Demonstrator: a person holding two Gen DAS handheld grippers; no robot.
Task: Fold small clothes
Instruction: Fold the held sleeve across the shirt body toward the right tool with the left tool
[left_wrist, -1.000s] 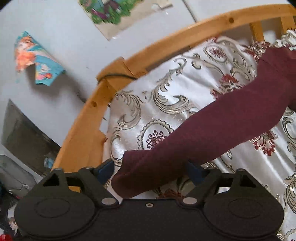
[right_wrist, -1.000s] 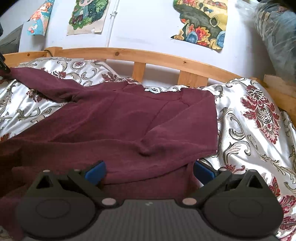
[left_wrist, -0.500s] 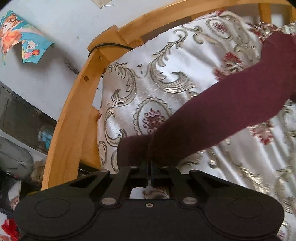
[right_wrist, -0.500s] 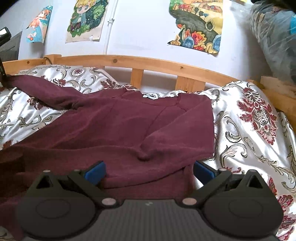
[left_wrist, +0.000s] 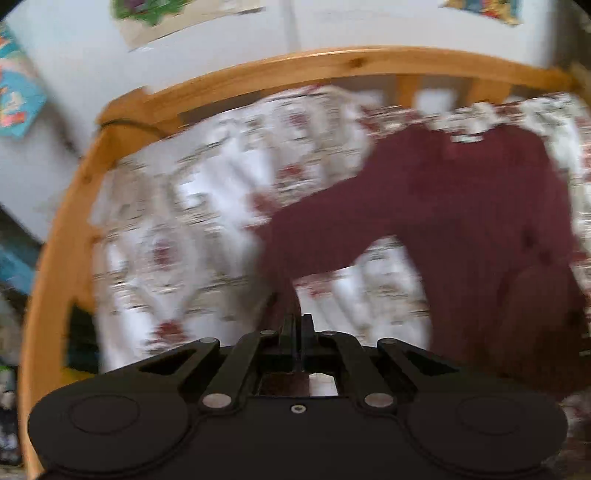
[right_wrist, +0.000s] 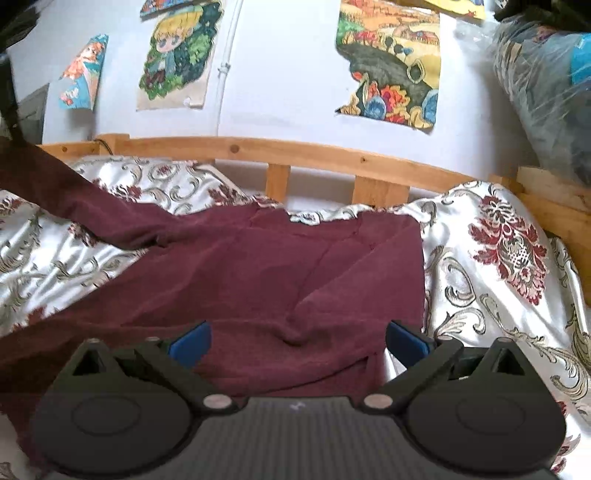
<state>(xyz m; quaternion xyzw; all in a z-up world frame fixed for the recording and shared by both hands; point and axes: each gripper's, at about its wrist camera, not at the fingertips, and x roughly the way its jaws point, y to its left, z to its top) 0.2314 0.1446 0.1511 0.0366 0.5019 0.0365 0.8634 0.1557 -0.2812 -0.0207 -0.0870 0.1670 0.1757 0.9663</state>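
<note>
A maroon long-sleeved top lies spread on a patterned bedspread. My left gripper is shut on the cuff of its left sleeve and holds it lifted off the bed; that view is motion-blurred. In the right wrist view the raised sleeve runs up to the far left edge. My right gripper is open, its blue pads spread above the top's lower body, holding nothing.
A wooden bed rail runs along the back and curves round the left side. Pictures hang on the white wall. A plastic-wrapped bundle sits at the upper right.
My left gripper closed on the sleeve cuff, then lifted it and swung right toward the garment's body. My right gripper stayed open and rose slightly.
</note>
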